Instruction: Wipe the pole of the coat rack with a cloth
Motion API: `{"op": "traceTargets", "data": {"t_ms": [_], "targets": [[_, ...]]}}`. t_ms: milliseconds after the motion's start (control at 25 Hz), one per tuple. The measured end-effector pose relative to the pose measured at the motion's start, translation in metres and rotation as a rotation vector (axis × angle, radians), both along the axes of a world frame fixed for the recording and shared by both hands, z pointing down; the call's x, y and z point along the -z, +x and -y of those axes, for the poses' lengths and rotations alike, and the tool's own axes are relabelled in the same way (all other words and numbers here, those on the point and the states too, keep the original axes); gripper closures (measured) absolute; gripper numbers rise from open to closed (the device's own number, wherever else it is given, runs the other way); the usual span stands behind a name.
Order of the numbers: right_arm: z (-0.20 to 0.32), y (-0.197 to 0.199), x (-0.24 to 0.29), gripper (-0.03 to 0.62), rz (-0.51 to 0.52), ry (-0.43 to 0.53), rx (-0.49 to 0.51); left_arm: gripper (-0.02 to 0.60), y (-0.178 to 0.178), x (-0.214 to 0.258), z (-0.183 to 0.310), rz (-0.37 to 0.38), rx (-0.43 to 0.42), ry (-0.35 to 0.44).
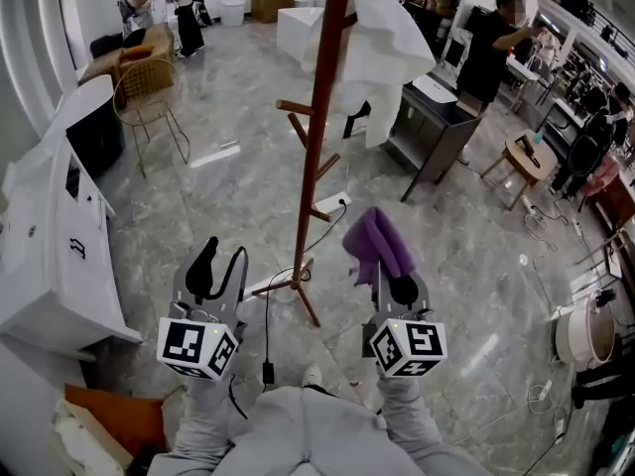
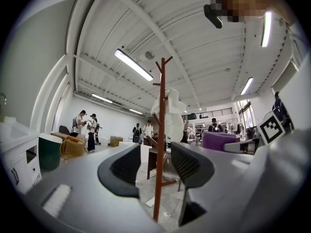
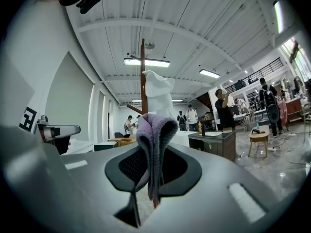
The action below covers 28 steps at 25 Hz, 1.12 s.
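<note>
R fingers [image 3: 179, 169] are pinched on a purple cloth [image 3: 154, 144]; a fold of it bulges up above the tips and a thin tail hangs down btwn the pads. In the head view the cloth [image 1: 377, 244] sits bunched at the top of the R gripper [image 1: 389, 278], just right of the coat rack pole [image 1: 317, 137] and not touching it.

L fingers [image 2: 124, 171] are spread apart w/ nothing gripped. The pole [image 2: 160, 130] shows through the gap but stands farther off, not btwn the pads. The L gripper [image 1: 220, 266] is held left of the rack's base legs [image 1: 288, 288], so the pole rises btwn the 2 grippers.

The pole is reddish-brown wood, upright, w/ short pegs angling off it. A white garment [image 1: 382, 53] hangs from the upper pegs on the right side. The rack stands on a glossy grey stone floor [image 1: 228, 186].

Further out are a wicker chair [image 1: 149, 92] at upper left, a white cabinet [image 1: 50, 256] along the left edge, and several people standing near the far walls.
</note>
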State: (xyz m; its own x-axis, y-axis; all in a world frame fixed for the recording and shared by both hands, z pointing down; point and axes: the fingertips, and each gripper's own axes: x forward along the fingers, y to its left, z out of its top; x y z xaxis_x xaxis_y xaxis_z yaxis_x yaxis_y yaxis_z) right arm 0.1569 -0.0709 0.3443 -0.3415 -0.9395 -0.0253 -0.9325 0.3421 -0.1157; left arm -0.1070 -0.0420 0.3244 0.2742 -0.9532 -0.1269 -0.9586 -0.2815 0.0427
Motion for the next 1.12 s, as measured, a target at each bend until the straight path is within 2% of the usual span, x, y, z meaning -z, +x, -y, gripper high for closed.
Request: {"op": "traceTargets", "data": {"t_ms": [320,480,600,800,920,1120], "targets": [[0.058,-0.011,0.013,0.542,-0.013,0.049,0.087,0.376,0.01,0.008,0.057,0.023,0.041,-0.002],[0.078,-0.026,0.041,0.542,-0.074,0.144,0.118,0.376,0.009,0.011,0.077,0.036,0.049,-0.007],[0.086,-0.04,0.076,0.542,-0.152,0.26,0.118,0.376,0.005,0.009,0.088,0.038,0.05,-0.011],[0.098,-0.068,0.131,0.542,-0.313,0.443,0.082,0.376,-0.013,0.01,0.106,0.035,0.046,-0.006],[0.106,-0.087,0.163,0.542,-0.376,0.542,0.032,0.376,-0.027,0.013,0.119,0.033,0.032,0.0],[0.121,-0.107,0.203,0.542,-0.456,0.64,-0.069,0.376,-0.05,0.019,0.14,0.024,0.008,0.017]]}}
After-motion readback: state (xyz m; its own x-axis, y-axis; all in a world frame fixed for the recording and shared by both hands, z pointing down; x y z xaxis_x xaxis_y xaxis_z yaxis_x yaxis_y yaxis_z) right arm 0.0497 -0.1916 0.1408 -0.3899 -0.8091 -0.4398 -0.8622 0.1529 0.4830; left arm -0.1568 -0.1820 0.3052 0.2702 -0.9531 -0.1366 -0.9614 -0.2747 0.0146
